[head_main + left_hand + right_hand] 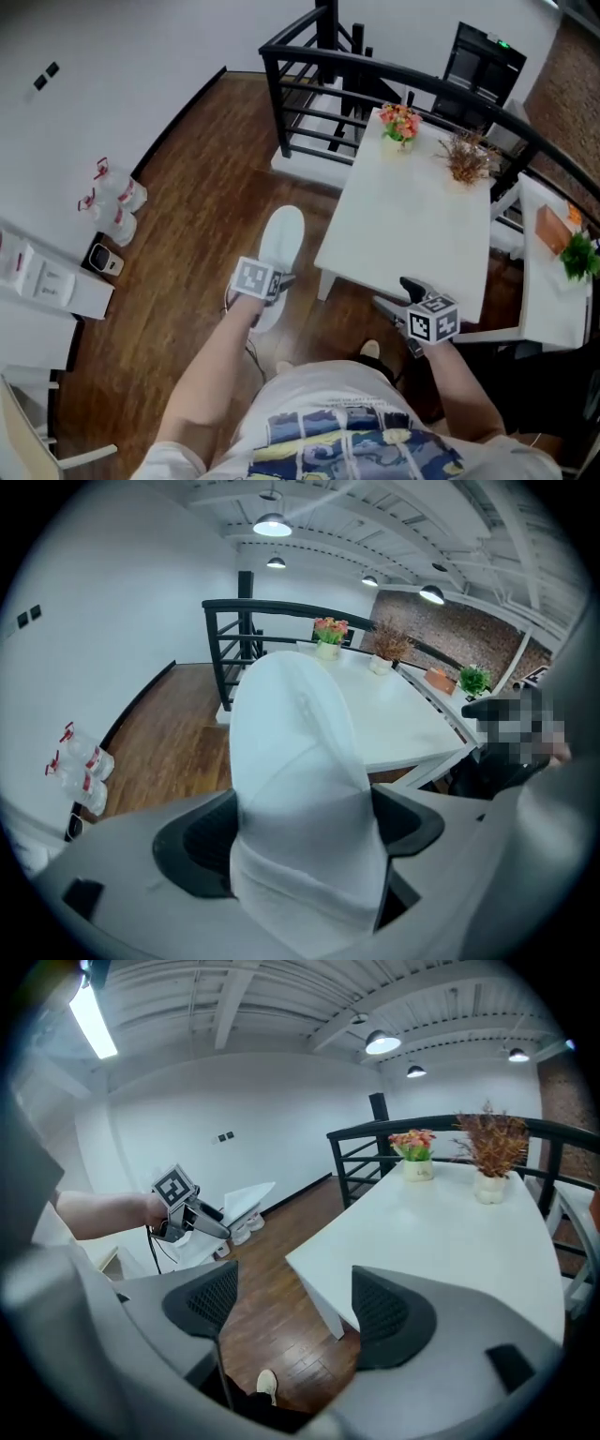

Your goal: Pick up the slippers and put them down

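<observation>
A white slipper (284,242) hangs in the air over the wooden floor, left of the white table. My left gripper (274,281) is shut on it near its lower end. In the left gripper view the slipper (298,761) fills the gap between the dark pads and points away. My right gripper (394,296) is held near the table's front edge; its jaws (295,1312) stand open with nothing between them. The right gripper view also shows the left gripper (183,1211) holding the slipper (240,1200). I see no second slipper.
The white table (412,225) carries a flower pot (399,124) and a dried plant (466,157). A black railing (309,89) runs behind it. Bottles (117,202) and a white shelf (47,279) stand by the left wall. The person's shoe (370,349) shows below.
</observation>
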`<action>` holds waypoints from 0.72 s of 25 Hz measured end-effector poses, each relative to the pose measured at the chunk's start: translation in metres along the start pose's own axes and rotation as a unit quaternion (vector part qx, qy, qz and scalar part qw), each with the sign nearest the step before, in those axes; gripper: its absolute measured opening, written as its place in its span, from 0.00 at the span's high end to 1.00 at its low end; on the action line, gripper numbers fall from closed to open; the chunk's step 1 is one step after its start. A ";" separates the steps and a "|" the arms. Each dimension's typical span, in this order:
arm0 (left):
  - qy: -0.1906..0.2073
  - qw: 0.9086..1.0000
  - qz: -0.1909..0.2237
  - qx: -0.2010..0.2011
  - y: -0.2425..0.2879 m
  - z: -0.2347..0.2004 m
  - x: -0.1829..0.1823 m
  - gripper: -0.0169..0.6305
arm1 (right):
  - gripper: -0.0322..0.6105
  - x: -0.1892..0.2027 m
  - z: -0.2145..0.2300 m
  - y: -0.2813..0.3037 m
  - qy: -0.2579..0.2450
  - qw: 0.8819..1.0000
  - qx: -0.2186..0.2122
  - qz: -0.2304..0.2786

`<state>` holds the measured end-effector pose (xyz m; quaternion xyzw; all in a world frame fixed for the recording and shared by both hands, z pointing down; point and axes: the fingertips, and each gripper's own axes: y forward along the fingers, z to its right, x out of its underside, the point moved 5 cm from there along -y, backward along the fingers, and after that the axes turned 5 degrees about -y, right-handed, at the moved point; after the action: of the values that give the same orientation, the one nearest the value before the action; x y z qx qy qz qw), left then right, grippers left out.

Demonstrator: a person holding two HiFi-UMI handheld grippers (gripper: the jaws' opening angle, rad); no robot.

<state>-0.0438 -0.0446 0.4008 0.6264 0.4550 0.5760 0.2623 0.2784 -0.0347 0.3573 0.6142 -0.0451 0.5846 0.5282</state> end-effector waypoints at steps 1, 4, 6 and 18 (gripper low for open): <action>-0.004 1.000 0.001 -0.002 -0.007 -0.016 0.009 0.30 | 0.32 -0.004 -0.016 0.014 -0.008 1.000 -0.004 -0.006; -0.021 1.000 -0.003 -0.007 -0.026 -0.063 0.044 0.30 | 0.32 -0.016 -0.063 0.057 -0.028 0.999 -0.018 -0.022; -0.037 0.999 -0.012 -0.012 -0.037 -0.096 0.071 0.30 | 0.32 -0.024 -0.096 0.088 -0.035 0.999 -0.028 -0.030; -0.198 0.979 -0.016 -0.051 0.016 -0.229 0.172 0.30 | 0.33 -0.003 -0.195 0.306 -0.083 0.974 -0.132 -0.162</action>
<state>-0.2731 0.0539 0.5431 0.7061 0.3741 0.4591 0.3883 -0.0592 -0.0337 0.4901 0.5845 -0.0651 0.4270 0.6869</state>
